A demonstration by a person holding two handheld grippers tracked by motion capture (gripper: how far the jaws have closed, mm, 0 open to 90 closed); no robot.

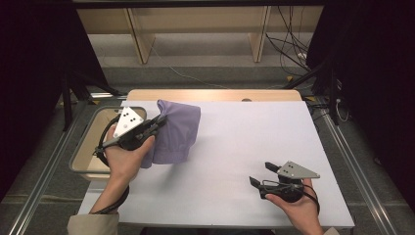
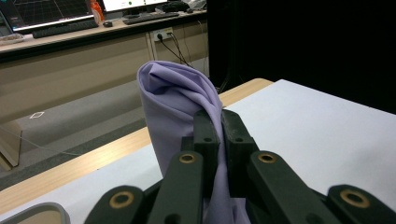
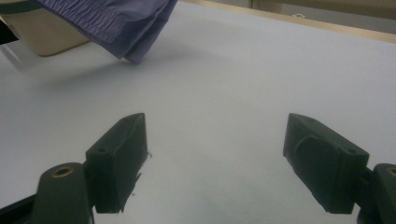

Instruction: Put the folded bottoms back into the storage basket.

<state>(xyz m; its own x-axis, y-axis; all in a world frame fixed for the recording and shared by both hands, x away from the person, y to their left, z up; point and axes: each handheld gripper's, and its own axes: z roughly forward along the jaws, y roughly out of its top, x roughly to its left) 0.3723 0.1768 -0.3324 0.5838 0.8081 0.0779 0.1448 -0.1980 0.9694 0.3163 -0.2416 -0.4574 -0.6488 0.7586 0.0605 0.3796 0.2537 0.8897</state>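
A lilac cloth (image 1: 177, 128) hangs bunched above the left side of the white table (image 1: 244, 147). My left gripper (image 1: 159, 121) is shut on its upper edge and holds it up. In the left gripper view the cloth (image 2: 175, 100) rises as a folded peak from between the closed jaws of that gripper (image 2: 219, 122). My right gripper (image 1: 262, 174) hovers low over the table's front right, open, with nothing between its jaws. In the right gripper view the open gripper (image 3: 215, 135) faces bare white table, and the cloth's hanging hem (image 3: 126, 23) shows at top left.
A beige bin (image 1: 90, 147) with a grey rim stands against the table's left edge, under my left hand. Beyond the table's far wooden edge are wooden shelf legs (image 1: 139, 41) and loose cables (image 1: 293, 54) on the floor. Metal rails run along both sides.
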